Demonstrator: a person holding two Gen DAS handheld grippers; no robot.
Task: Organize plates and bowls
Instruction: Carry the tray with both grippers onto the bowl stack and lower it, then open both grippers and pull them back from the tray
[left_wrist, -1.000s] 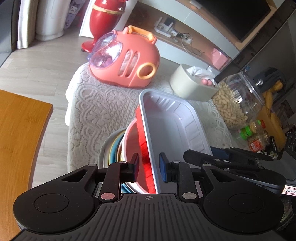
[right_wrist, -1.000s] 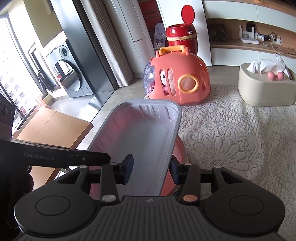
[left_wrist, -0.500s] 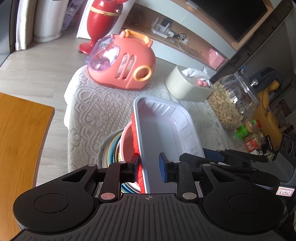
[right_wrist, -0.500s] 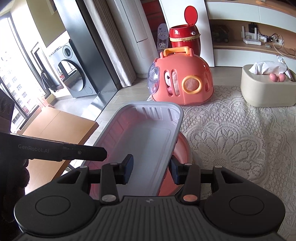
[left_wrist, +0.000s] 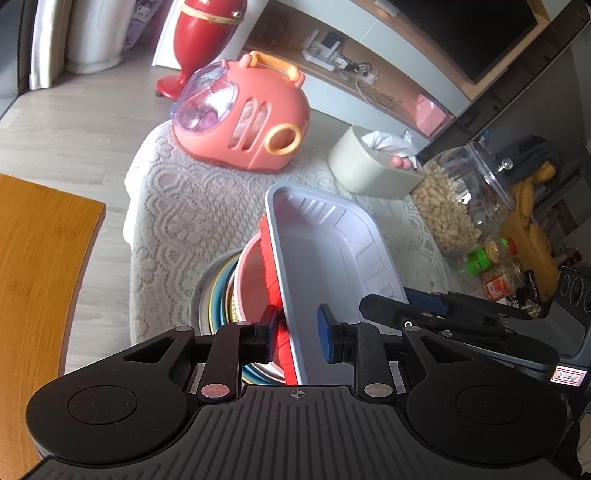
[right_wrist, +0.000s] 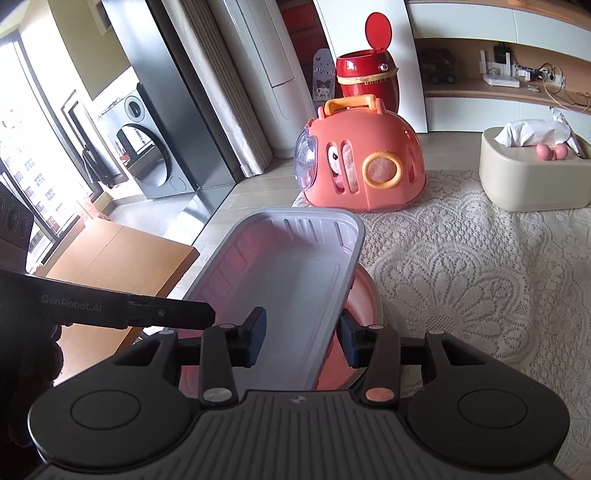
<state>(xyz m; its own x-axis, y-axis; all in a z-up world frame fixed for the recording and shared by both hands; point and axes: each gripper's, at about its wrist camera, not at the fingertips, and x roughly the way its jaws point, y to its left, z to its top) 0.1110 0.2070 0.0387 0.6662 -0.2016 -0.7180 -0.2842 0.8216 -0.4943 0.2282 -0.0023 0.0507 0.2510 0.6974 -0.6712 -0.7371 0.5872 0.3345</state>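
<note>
Lace cloth (right_wrist: 461, 266) carries a stack of bowls (left_wrist: 221, 295) with a thin white tray (left_wrist: 325, 251) tilted on top; it looks light and bendy, best held by its rims. Left gripper (left_wrist: 295, 328) and right gripper (right_wrist: 301, 338) straddle opposite rims, jaws open. Pink carrier (right_wrist: 364, 162) sits well beyond

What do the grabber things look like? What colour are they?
The left gripper and the right gripper are matte black plastic, with a ribbed panel, two round discs and small silver rivets. Their fingers have dark blue pads. White lettering on the left one reads GenRobot.AI.
</note>
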